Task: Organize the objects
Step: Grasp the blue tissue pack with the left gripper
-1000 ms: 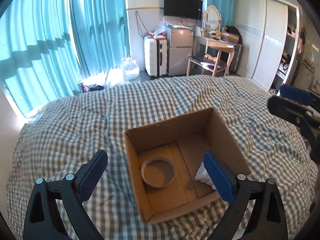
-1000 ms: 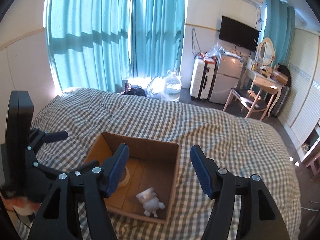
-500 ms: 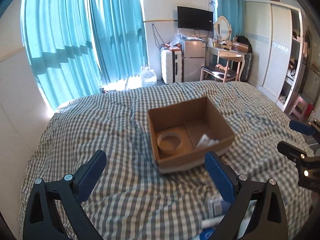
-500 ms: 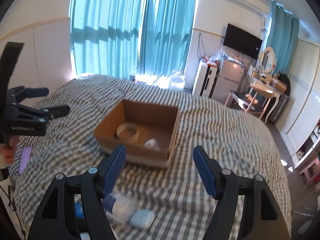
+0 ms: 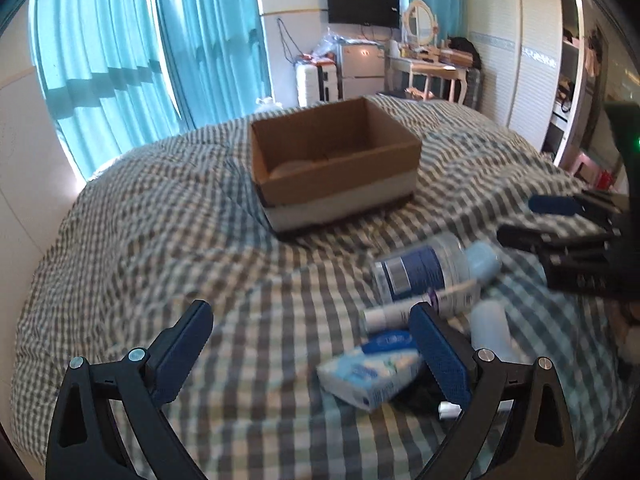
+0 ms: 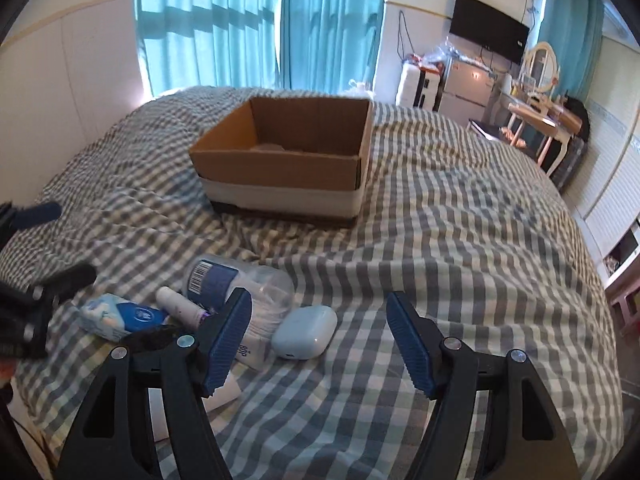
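- Two black grippers with blue pads, left gripper (image 5: 310,340) and right gripper (image 6: 320,330), hang over the grey-checked bedspread (image 6: 460,240), jaws apart, nothing between them.
- A clear plastic bottle with a blue label (image 6: 236,280) lies on its side, its long axis slanting toward the open brown cardboard box (image 6: 288,160) beyond.
- A white tube (image 6: 180,304), pale blue case (image 6: 304,332) and tissue pack (image 6: 116,316) crowd beside it.

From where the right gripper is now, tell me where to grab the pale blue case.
Grip the pale blue case across its short sides, coming from above. It lies flat on the bedspread, rounded, with the clear bottle crowding its left; the right gripper is open.
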